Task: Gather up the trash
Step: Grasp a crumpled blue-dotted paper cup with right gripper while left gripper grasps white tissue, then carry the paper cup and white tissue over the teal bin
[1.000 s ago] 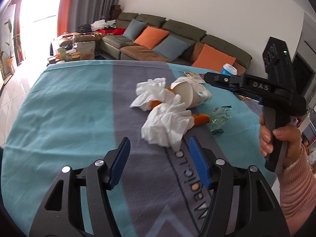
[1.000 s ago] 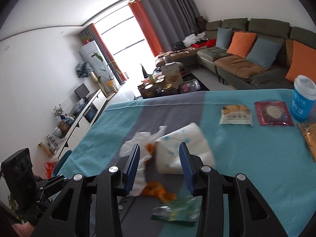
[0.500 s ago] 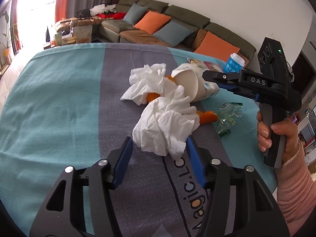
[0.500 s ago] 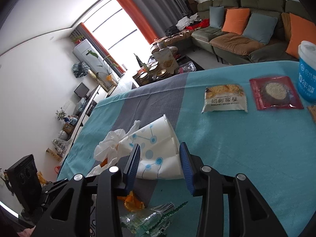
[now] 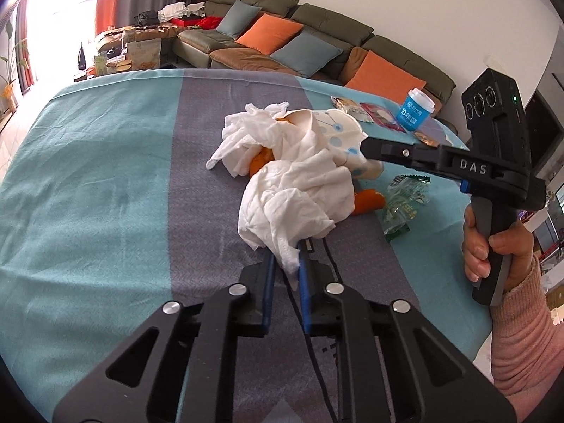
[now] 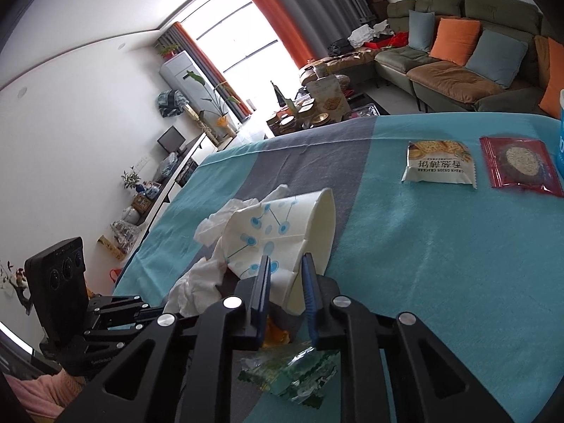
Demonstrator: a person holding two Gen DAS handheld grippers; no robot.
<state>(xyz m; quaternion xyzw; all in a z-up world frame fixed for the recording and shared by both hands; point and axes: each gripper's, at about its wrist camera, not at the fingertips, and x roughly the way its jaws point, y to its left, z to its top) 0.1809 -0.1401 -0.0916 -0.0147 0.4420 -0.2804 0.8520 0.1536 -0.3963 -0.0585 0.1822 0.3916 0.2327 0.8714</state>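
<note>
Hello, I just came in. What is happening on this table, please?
A person is collecting trash with two handheld grippers. The left gripper is shut on a crumpled white tissue; the right gripper is shut on the base of a tipped paper cup. Orange peel and a green wrapper lie on the tablecloth.

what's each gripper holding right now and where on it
The left gripper is shut on the near, hanging corner of the crumpled white tissue. The right gripper is shut on the base end of the tipped-over paper cup.
</note>
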